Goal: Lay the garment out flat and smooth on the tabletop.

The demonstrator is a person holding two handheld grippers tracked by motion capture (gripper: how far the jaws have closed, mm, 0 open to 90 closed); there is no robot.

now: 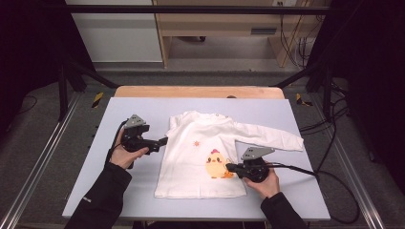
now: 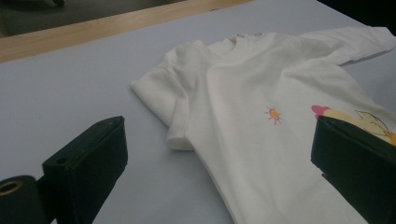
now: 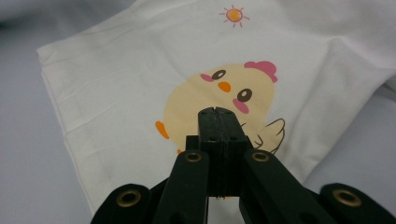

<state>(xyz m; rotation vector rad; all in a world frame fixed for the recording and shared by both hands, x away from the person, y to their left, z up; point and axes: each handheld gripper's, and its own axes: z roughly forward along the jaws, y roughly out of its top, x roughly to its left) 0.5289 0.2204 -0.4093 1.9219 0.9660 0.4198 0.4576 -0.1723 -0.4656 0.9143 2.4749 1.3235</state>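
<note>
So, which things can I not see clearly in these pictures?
- Right gripper view: the closed right gripper covers part of the chick print on the white shirt; whether it pinches fabric is hidden.
- High view: the shirt's one sleeve is folded under, its end hidden.
- Left gripper view: the open left gripper blocks the chick print; the frame edge crops the hem.

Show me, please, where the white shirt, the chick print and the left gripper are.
white shirt [image 1: 184, 162], high view, on its plain front.
chick print [image 3: 224, 100], right gripper view, on the chick's face.
left gripper [image 2: 219, 163], left gripper view, midway between its fingertips.
</note>
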